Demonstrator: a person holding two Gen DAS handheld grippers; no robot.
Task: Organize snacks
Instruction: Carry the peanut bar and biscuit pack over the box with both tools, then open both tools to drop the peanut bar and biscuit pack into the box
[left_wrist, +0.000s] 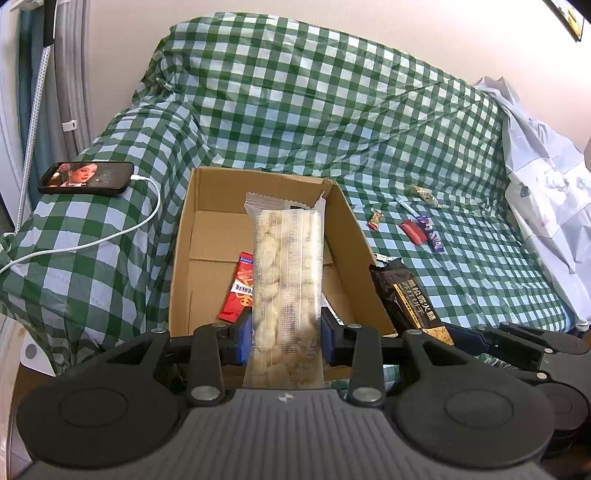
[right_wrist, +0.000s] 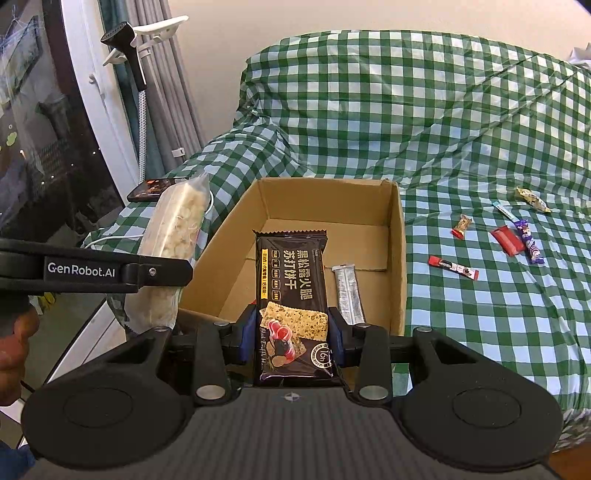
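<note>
Snacks over the cardboard box (right_wrist: 397, 240): left gripper (left_wrist: 286, 328) pinches a light, crushable clear biscuit pack (left_wrist: 286, 266) at its six-o'clock end; right gripper (right_wrist: 291, 339) likewise clamps a slick black cracker pack (right_wrist: 291, 280).

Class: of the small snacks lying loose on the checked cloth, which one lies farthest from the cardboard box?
The cream-and-dark wrapped candy, farthest right, beyond the blue stick and the purple bar.

Cardboard box (left_wrist: 266, 236) sits on the covered sofa (left_wrist: 332, 110); phone (left_wrist: 86, 178) on the armrest left of the box; loose small snacks (right_wrist: 511, 240) on the seat right of it; sachet (right_wrist: 349, 293) and packet (left_wrist: 240, 288) inside the box; both held packs above its near edge.
</note>
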